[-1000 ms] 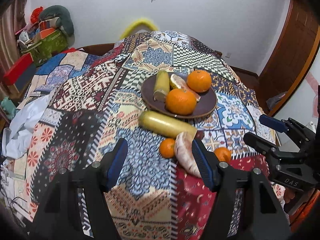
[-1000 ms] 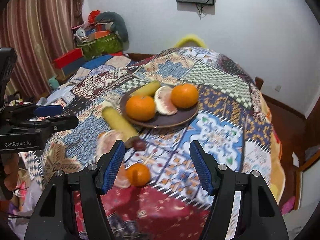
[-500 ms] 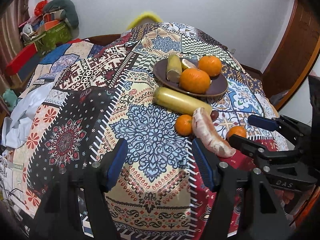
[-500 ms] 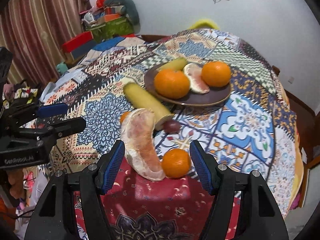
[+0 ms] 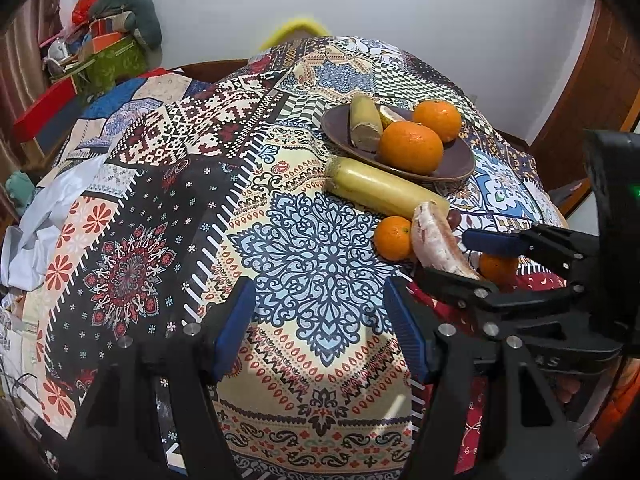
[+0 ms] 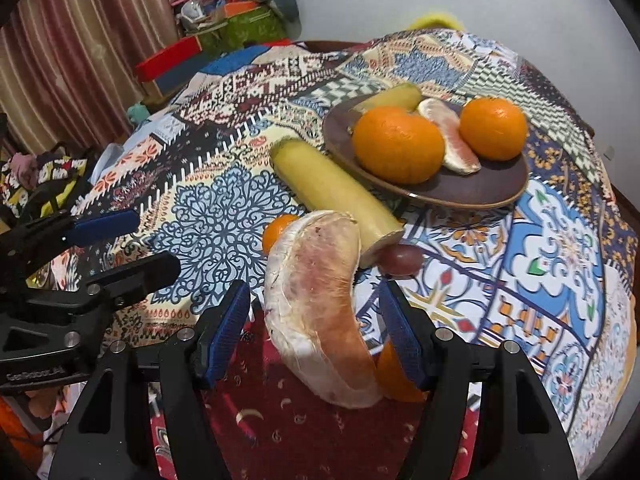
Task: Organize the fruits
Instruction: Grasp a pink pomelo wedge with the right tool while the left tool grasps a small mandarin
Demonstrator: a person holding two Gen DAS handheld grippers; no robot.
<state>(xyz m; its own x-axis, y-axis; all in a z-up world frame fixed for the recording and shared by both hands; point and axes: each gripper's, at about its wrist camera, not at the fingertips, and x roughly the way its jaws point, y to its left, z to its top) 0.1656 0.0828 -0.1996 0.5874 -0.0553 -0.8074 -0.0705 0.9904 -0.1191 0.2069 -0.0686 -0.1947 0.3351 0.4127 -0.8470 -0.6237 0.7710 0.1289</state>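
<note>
A brown plate (image 6: 472, 190) (image 5: 460, 160) holds two oranges (image 6: 400, 142), a pomelo slice (image 6: 452, 136) and a yellow-green piece (image 5: 363, 124). In front of it on the cloth lie a long yellow stalk (image 6: 332, 188) (image 5: 380, 190), a dark grape (image 6: 402, 258), two small oranges (image 5: 393, 237) (image 5: 498, 268) and a large pink pomelo wedge (image 6: 320, 304) (image 5: 436, 242). My right gripper (image 6: 316, 332) is open with its jaws either side of the wedge, apart from it. My left gripper (image 5: 320, 328) is open and empty over the bare cloth.
The table carries a patchwork cloth (image 5: 168, 216). Clutter and boxes (image 5: 100, 60) stand at the back left by a curtain. A wooden door (image 5: 592, 92) is at the right. The right gripper's body (image 5: 540, 280) shows in the left wrist view.
My right gripper has moved forward and down until the pomelo wedge lies between its open jaws. My left gripper has drawn back and left, away from the fruit.
</note>
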